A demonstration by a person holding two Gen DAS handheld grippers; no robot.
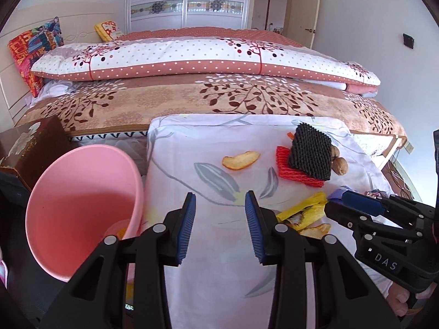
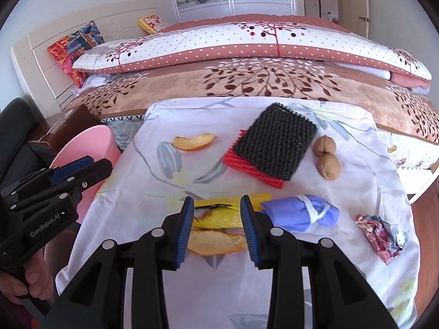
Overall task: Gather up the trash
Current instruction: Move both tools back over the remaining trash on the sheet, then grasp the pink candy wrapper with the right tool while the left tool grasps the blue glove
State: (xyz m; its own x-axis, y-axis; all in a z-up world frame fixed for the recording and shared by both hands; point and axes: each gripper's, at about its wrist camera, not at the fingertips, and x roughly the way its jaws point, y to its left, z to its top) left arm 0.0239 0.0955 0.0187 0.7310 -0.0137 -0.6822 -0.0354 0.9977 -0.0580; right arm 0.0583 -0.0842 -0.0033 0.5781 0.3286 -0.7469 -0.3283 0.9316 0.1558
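Trash lies on a white floral cloth (image 2: 142, 178): an orange peel (image 2: 194, 142), a black foam net (image 2: 277, 148) on a red foam net (image 2: 238, 161), two walnuts (image 2: 328, 166), a yellow wrapper (image 2: 216, 216) over a second peel (image 2: 216, 242), a purple tied bundle (image 2: 299, 213) and a crumpled foil wrapper (image 2: 381, 233). My right gripper (image 2: 216, 200) hovers open just above the yellow wrapper, its pads not touching it. My left gripper (image 1: 221, 197) is open and holds nothing, over bare cloth beside the pink bin (image 1: 68, 205).
A bed with a brown leaf-print blanket (image 1: 219, 98) and folded dotted quilt runs behind the cloth. A dark brown box (image 1: 33, 148) stands behind the bin at the left. A person's hand (image 2: 33, 282) holds the left gripper's handle.
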